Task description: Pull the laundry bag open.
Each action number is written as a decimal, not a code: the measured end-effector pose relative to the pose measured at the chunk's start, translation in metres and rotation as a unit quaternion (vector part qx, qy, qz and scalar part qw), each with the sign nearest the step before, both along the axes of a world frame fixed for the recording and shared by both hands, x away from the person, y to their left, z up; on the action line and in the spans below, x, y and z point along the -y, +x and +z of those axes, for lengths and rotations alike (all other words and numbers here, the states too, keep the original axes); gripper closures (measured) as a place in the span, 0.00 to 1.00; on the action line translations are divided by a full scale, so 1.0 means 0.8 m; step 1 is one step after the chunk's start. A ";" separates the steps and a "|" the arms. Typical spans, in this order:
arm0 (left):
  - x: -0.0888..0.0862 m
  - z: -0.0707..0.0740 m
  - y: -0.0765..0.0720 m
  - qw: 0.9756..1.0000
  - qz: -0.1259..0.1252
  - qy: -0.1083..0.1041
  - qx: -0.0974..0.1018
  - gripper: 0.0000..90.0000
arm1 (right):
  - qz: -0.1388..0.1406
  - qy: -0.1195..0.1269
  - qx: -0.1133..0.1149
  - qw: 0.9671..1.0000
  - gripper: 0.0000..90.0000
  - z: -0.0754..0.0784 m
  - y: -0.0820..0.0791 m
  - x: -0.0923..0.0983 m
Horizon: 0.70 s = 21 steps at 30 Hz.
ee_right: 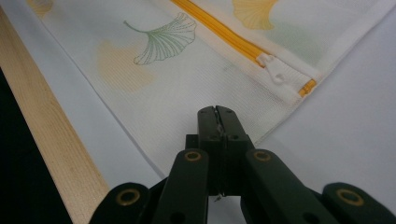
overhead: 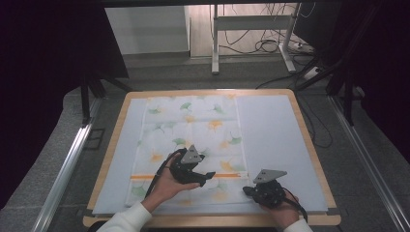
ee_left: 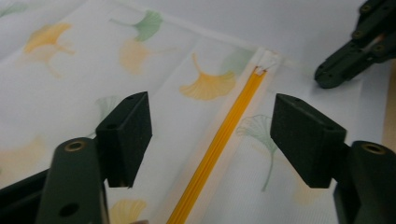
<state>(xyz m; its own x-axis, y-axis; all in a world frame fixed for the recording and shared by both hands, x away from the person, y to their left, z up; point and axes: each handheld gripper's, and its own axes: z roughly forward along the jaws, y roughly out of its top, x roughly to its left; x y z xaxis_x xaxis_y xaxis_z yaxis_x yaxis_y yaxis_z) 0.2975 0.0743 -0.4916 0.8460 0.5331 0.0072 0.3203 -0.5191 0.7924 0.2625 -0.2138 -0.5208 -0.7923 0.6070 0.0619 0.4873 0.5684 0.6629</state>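
While the white mesh zip bag printed with ginkgo leaves [overhead: 191, 140] lies flat on the table [overhead: 309, 145], the right gripper [ee_right: 217, 112] clamps its near edge (jaws together); the left gripper [ee_left: 210, 135] hovers, jaws apart, astride the orange zipper [ee_left: 224, 140].

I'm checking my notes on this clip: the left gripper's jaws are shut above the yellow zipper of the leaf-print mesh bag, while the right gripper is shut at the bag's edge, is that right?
Not quite: the left gripper is open, its jaws standing apart on either side of the yellow zipper, as the left gripper view shows. The rest holds: the right gripper is shut at the edge of the leaf-print mesh bag.
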 end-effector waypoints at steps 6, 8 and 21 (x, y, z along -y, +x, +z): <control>0.015 0.000 0.005 1.000 -0.009 0.000 -0.003 0.31 | -0.001 0.003 -0.003 1.000 0.99 -0.001 0.003 0.000; 0.019 -0.001 0.007 1.000 -0.011 -0.002 -0.010 0.31 | -0.001 0.002 -0.001 1.000 0.99 -0.001 0.003 0.000; 0.041 -0.008 0.018 0.998 -0.024 -0.023 -0.047 0.33 | 0.000 0.006 -0.005 1.000 0.98 -0.002 0.004 0.001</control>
<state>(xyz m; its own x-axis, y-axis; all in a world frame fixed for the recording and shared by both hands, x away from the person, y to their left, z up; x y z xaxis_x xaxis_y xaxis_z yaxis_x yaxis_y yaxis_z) 0.3122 0.0415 -0.4977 0.8661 0.4901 -0.0981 0.3709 -0.4987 0.7834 0.2655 -0.2143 -0.5221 -0.7916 0.6062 0.0774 0.4940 0.5601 0.6650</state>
